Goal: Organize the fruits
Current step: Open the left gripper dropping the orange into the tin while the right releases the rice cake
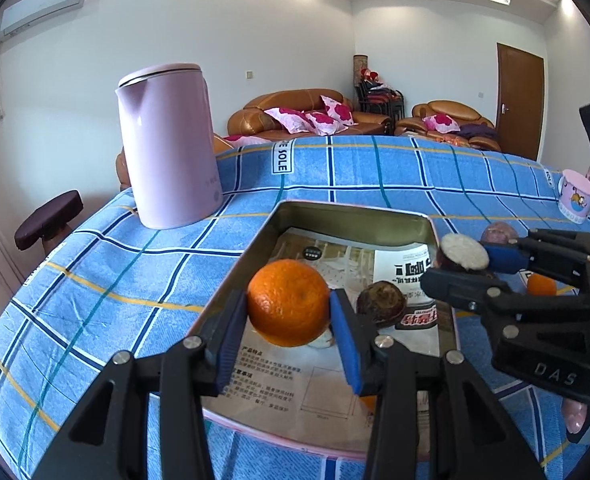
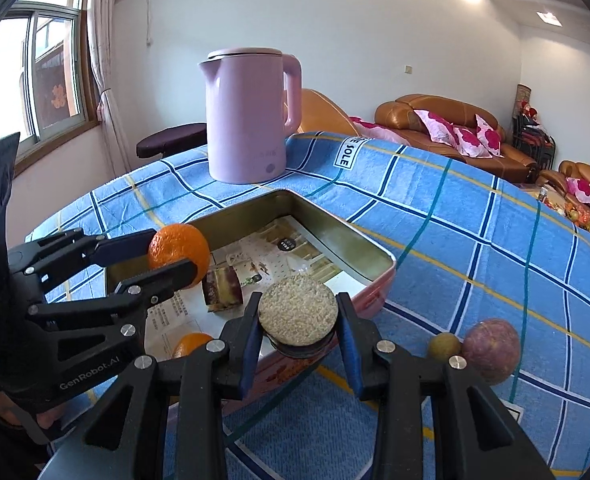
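Observation:
My left gripper (image 1: 289,308) is shut on a whole orange (image 1: 289,302) and holds it above the paper-lined metal tray (image 1: 351,210). Seen from the right wrist, the left gripper (image 2: 175,252) and its orange (image 2: 179,250) hang over the tray's left side. My right gripper (image 2: 298,320) is shut on a halved dark fruit (image 2: 298,310) with a pale grainy cut face, over the tray's (image 2: 375,248) near edge. A dark brown fruit (image 1: 381,304) lies in the tray, and so do a cut purple-and-yellow piece (image 2: 221,290) and a small orange (image 2: 191,344).
A tall pink kettle (image 2: 247,120) stands on the blue checked cloth behind the tray. A round purple fruit (image 2: 491,350) and a small yellowish fruit (image 2: 443,346) lie on the cloth right of the tray. A pink mug (image 1: 577,196) stands at the far right, another small orange (image 1: 541,284) near it.

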A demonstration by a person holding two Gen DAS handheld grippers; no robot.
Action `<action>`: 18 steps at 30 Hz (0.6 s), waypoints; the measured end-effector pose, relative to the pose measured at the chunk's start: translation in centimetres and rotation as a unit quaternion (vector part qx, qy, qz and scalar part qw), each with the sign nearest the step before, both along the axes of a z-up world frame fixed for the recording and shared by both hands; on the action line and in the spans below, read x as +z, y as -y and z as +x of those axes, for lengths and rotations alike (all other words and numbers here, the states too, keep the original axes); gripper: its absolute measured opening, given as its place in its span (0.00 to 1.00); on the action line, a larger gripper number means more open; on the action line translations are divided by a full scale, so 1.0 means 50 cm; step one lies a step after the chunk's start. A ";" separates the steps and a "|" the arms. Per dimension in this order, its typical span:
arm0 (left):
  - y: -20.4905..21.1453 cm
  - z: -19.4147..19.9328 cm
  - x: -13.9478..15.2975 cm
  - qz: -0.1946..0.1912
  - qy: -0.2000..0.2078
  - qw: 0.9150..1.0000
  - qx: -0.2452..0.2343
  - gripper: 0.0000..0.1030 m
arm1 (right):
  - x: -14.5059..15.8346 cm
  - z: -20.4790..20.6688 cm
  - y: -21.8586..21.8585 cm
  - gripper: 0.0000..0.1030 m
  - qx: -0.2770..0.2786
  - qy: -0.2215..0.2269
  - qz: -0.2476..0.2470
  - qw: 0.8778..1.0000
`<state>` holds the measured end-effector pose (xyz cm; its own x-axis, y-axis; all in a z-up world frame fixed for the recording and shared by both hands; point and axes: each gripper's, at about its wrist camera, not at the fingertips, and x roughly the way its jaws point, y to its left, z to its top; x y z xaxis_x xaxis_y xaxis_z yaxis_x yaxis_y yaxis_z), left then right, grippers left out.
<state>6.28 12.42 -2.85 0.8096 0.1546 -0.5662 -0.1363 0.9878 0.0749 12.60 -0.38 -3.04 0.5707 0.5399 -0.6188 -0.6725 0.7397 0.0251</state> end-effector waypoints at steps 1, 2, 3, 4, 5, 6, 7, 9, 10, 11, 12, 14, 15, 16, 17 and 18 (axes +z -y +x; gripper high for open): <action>0.001 0.000 0.000 0.000 0.000 1.000 -0.001 0.44 | -0.001 0.002 0.001 0.36 0.001 -0.001 0.002 1.000; 0.001 0.000 0.000 0.001 0.000 1.000 -0.001 0.44 | -0.001 0.003 0.000 0.36 0.001 -0.001 0.003 1.000; 0.002 -0.001 0.001 0.002 0.000 1.000 -0.001 0.44 | -0.001 0.004 0.000 0.36 0.001 0.000 0.002 1.000; 0.002 -0.001 0.001 0.003 0.001 1.000 -0.002 0.44 | 0.000 0.003 0.000 0.36 0.001 0.003 0.002 1.000; 0.004 -0.002 0.001 0.004 0.001 1.000 -0.003 0.44 | 0.000 0.003 0.001 0.36 0.000 0.005 0.003 1.000; 0.006 -0.003 0.001 0.005 0.001 1.000 -0.003 0.44 | 0.001 0.003 0.003 0.36 0.000 0.005 0.006 1.000; 0.008 -0.004 0.002 0.005 0.002 1.000 -0.004 0.44 | 0.000 0.003 0.004 0.36 0.000 0.003 0.009 1.000; 0.014 -0.006 0.002 0.008 0.004 1.000 -0.011 0.44 | -0.002 0.005 0.005 0.36 0.001 0.002 0.011 1.000; 0.018 -0.007 0.003 0.010 0.004 1.000 -0.012 0.44 | -0.002 0.005 0.004 0.36 0.001 0.002 0.011 1.000; 0.021 -0.007 0.003 0.013 0.004 1.000 -0.013 0.44 | -0.003 0.005 0.004 0.36 0.001 0.003 0.011 1.000; 0.021 -0.006 0.003 0.014 0.004 1.000 -0.012 0.44 | -0.002 0.004 0.003 0.36 0.001 0.005 0.011 1.000; 0.019 -0.006 0.003 0.013 0.003 1.000 -0.012 0.44 | -0.003 0.003 0.001 0.36 0.001 0.007 0.011 1.000; 0.019 -0.007 0.003 0.013 0.003 1.000 -0.013 0.45 | -0.003 0.003 0.000 0.36 0.002 0.008 0.012 1.000; 0.019 -0.008 0.003 0.012 0.002 1.000 -0.013 0.45 | -0.003 0.003 -0.001 0.36 0.002 0.009 0.011 1.000; 0.018 -0.008 0.003 0.012 0.002 1.000 -0.012 0.46 | -0.004 0.002 -0.001 0.36 0.002 0.011 0.011 1.000; 0.019 -0.009 0.002 0.013 0.002 1.000 -0.012 0.46 | -0.004 0.002 -0.002 0.36 0.003 0.012 0.011 1.000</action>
<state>5.85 11.47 -2.74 0.8151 0.1489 -0.5598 -0.1119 0.9887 0.1000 12.70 -0.31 -3.23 0.5824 0.5561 -0.5930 -0.6770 0.7356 0.0250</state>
